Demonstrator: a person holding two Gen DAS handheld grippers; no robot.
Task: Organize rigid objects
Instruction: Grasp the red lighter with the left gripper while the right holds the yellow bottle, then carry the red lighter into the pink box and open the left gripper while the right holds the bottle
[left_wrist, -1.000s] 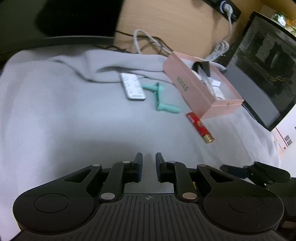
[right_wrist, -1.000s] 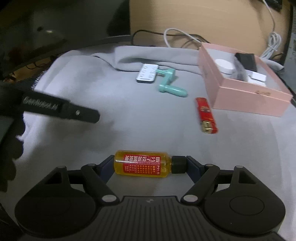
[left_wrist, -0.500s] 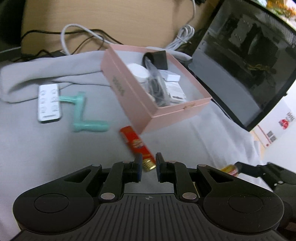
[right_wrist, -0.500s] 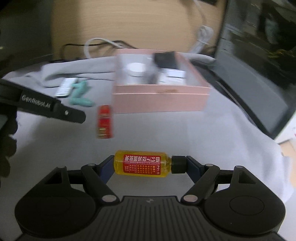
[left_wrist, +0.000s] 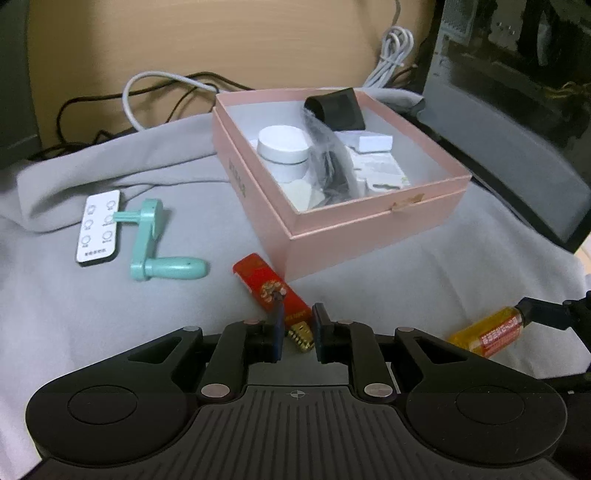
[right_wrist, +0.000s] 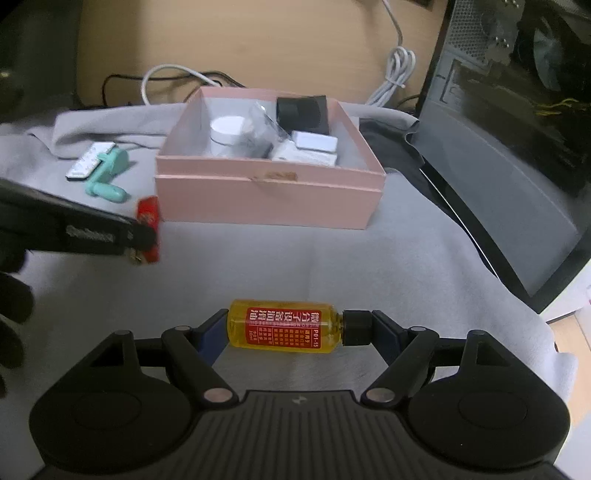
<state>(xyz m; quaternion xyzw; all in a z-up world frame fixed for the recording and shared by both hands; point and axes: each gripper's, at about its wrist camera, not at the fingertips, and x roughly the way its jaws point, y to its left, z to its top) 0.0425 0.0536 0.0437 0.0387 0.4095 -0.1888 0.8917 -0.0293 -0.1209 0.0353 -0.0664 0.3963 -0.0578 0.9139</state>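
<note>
Red lighter (left_wrist: 275, 295) now lies between your left gripper (left_wrist: 298, 328) jaws, which have just been opening without pressing it. Your right gripper (right_wrist: 297, 328) keeps the yellow bottle (right_wrist: 284, 326) clamped, now closer to the pink box (right_wrist: 269, 195).

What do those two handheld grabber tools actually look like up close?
Both are matte black plastic. The left gripper and right gripper each have a ribbed body, two round discs at the sides, hinged linkage bars with silver pivot pins, and dark blue pads on the fingers. White lettering runs along the left gripper's side, seen from the right camera. A black glove covers the hand there.
</note>
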